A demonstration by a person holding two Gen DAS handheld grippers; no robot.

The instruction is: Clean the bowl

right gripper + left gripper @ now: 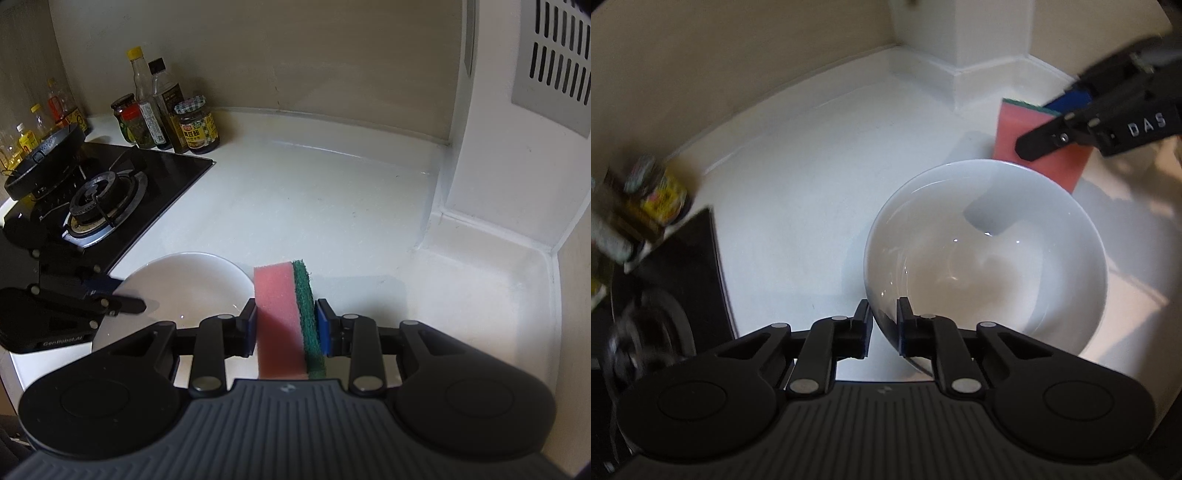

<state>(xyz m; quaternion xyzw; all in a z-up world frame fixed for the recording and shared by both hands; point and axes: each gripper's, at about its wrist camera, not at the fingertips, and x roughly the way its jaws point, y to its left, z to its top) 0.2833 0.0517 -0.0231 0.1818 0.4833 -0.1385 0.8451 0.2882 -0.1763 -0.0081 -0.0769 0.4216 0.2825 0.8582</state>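
A white bowl (pixel 986 258) stands on the white counter (pixel 798 206), empty and glossy inside. My left gripper (pixel 884 317) straddles its near rim, one finger outside the wall and one inside, with a small gap still showing beside the rim. In the right wrist view the same bowl (pixel 192 280) lies at the lower left, with the left gripper (pixel 122 293) on its left edge. My right gripper (pixel 286 325) is shut on a pink sponge (pixel 275 295) with a green scouring side, held upright just right of the bowl. From the left wrist view the sponge (pixel 1008 129) hangs over the bowl's far rim.
A black gas stove (pixel 110 192) lies left of the bowl, with a dark pan (pixel 44 158) on its far burner. Sauce jars and bottles (pixel 166 118) stand along the back wall. A white wall column (pixel 498 184) closes off the right side.
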